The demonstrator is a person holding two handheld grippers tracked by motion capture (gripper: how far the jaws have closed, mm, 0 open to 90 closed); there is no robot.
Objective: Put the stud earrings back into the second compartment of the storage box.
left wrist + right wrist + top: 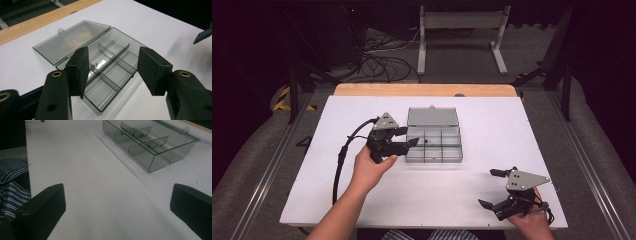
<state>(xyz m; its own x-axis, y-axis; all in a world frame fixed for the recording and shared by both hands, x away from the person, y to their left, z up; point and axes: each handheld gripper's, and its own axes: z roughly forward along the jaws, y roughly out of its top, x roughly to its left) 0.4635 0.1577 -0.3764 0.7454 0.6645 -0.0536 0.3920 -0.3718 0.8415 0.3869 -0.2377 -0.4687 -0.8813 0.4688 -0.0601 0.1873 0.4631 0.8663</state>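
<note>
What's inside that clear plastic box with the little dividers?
The compartment box lies open, lid flat behind. One small screw-like piece sits in one compartment; the others look empty, though the left gripper covers parts.

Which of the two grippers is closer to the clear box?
The left gripper: its open jaws hover beside the box, while the right gripper is far off, near the table edge.

Matte black left claw [403, 138] with brass screws, grey triangular plate, trailing black cable — striped clothing.
</note>
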